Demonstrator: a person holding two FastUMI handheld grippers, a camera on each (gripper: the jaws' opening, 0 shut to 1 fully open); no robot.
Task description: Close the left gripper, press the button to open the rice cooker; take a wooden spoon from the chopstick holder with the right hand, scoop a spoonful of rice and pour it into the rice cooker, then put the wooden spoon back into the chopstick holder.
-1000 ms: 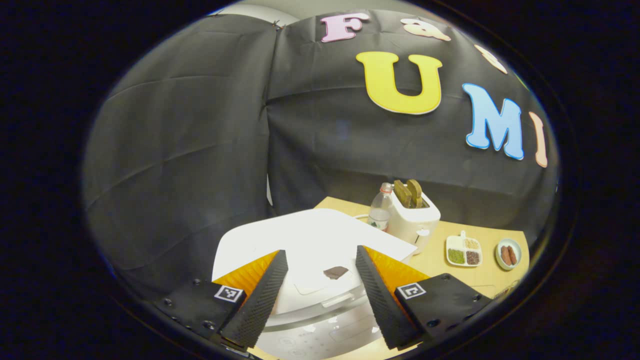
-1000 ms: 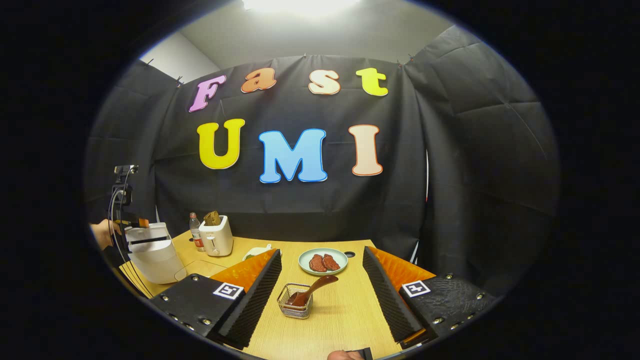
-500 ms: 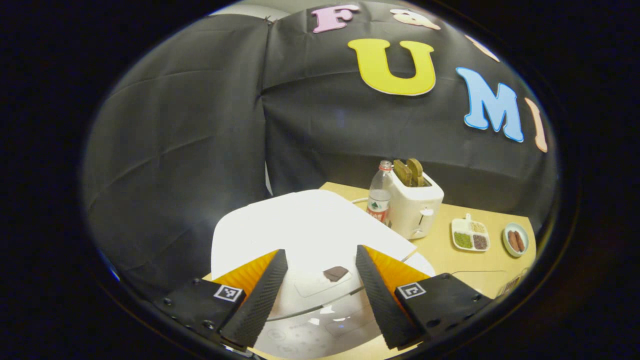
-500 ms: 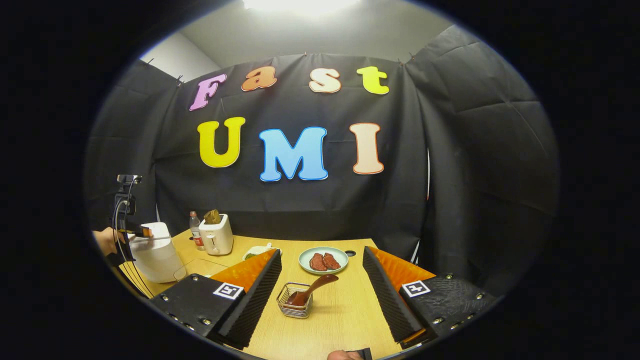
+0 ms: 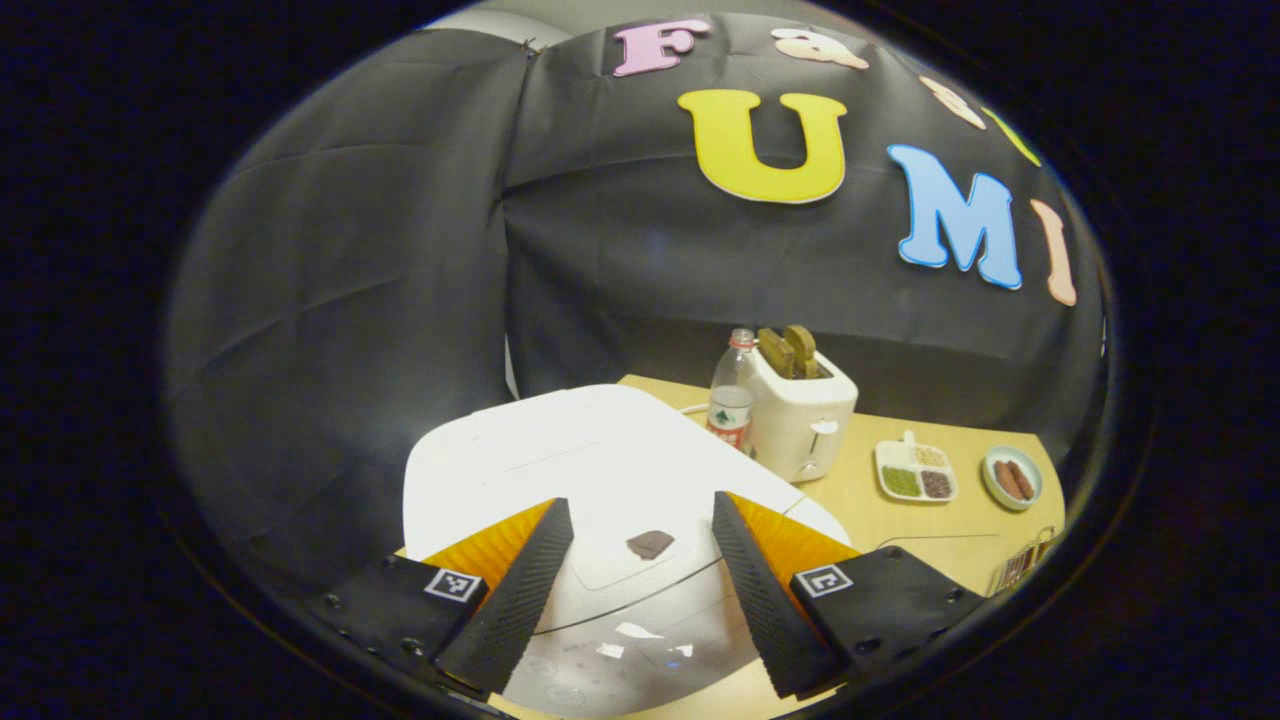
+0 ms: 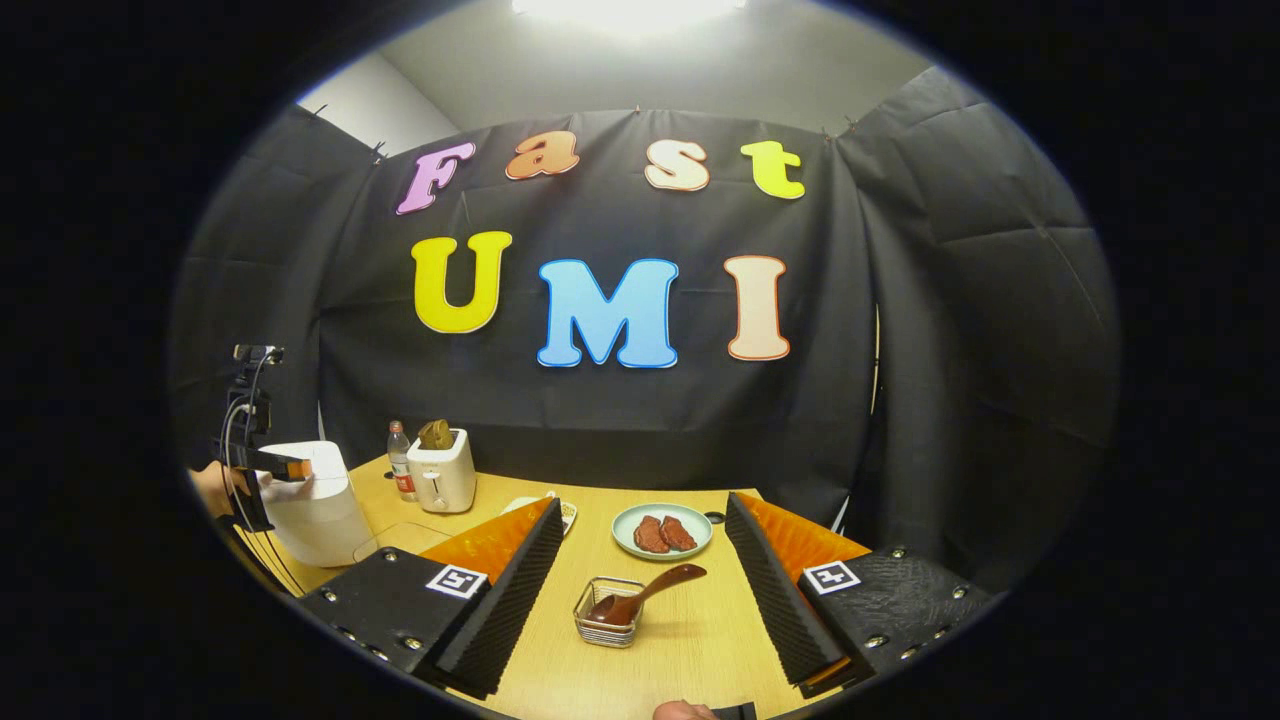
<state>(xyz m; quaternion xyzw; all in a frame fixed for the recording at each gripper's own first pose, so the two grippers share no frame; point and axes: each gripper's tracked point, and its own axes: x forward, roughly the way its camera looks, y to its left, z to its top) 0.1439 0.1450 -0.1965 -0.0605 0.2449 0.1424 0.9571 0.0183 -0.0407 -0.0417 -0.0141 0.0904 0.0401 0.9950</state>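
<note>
Left gripper point(image 5: 640, 600), left gripper view: two wedge-shaped fingers with ribbed inner faces, each mounted on a flat plate carrying a small square black-and-white marker and round screw heads. Right gripper point(image 6: 645, 610), right gripper view: the same construction. Far left there, the left gripper's dark upright frame with looping thin cables.

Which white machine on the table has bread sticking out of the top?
The small white toaster beside the clear bottle; the big white rice cooker has a flat, shut lid.
</note>
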